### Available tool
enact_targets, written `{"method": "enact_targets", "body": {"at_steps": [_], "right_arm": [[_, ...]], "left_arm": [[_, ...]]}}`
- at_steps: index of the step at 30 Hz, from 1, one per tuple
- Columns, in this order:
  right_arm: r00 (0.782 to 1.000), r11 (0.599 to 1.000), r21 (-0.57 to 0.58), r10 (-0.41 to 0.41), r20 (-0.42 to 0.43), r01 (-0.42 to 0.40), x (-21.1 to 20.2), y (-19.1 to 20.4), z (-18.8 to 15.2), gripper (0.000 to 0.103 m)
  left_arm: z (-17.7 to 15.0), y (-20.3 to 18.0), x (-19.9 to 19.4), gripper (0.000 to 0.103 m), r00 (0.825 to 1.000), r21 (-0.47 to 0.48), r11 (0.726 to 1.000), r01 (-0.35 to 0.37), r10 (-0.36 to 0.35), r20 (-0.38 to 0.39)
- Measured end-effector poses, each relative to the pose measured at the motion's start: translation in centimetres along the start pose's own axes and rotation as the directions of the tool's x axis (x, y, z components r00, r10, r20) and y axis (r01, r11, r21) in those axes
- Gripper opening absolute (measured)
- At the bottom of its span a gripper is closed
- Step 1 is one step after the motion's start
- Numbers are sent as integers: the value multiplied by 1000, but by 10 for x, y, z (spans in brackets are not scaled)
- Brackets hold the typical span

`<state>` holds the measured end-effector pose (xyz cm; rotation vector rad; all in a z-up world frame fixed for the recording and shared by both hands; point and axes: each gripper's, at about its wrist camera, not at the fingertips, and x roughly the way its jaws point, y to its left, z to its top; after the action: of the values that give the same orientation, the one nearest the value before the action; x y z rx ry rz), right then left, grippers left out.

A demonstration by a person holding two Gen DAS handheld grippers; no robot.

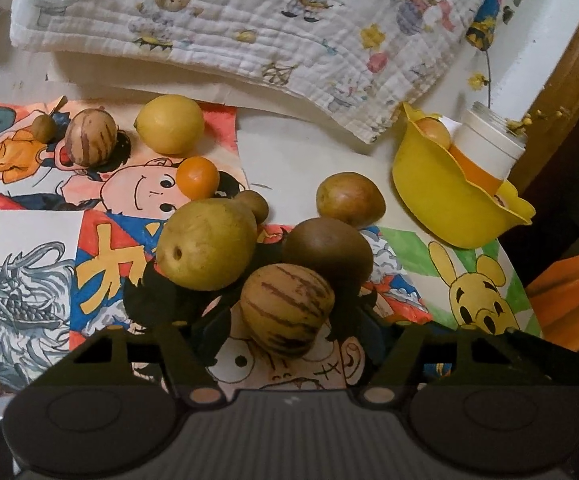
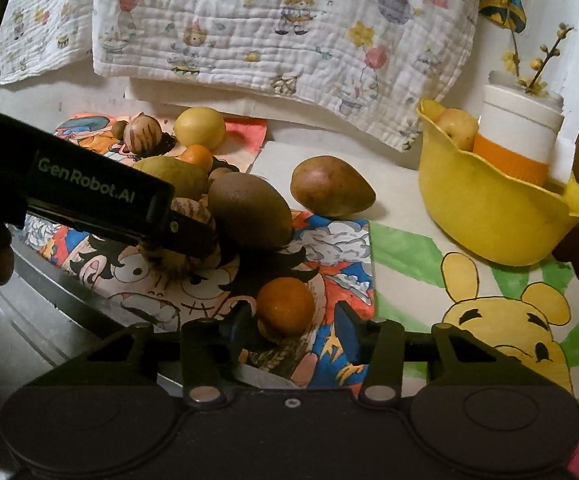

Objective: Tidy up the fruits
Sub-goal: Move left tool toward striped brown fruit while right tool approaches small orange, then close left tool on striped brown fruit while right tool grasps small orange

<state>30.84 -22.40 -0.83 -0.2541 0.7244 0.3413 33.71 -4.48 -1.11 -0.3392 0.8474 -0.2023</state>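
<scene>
Right fingers (image 2: 245,320) flank a small orange (image 2: 285,306), left pad touching.

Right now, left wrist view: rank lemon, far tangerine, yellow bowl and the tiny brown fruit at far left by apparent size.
1. yellow bowl
2. lemon
3. tangerine
4. tiny brown fruit
All four lie at a similar depth, so nearness barely skews this order.

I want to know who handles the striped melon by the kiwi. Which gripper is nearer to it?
Left. The left gripper straddles the striped melon; the right gripper sits further off, around a small orange.
</scene>
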Motion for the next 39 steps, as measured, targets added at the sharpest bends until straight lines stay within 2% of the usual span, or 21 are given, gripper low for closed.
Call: {"method": "enact_targets", "body": {"at_steps": [5, 14, 19, 28, 39], "right_arm": [[1000, 1000, -2, 11, -5, -11, 7, 0, 1, 42], [1000, 1000, -4, 18, 4, -18, 10, 1, 3, 39], [1000, 1000, -5, 15, 7, -15, 10, 2, 3, 35], [999, 1000, -9, 19, 35, -19, 2, 3, 3, 34], [996, 999, 2, 39, 76, -39, -42, 15, -6, 34]], "left_arm": [[1, 5, 5, 65, 1000, -31, 1000, 1, -2, -5], [4, 8, 11, 63, 1000, -77, 997, 5, -5, -1], [3, 9, 11, 58, 1000, -97, 995, 15, -15, 4], [-3, 8, 0, 57, 1000, -69, 997, 26, -26, 6], [-17, 11, -45, 57, 998, -14, 999, 42, -42, 49]]}}
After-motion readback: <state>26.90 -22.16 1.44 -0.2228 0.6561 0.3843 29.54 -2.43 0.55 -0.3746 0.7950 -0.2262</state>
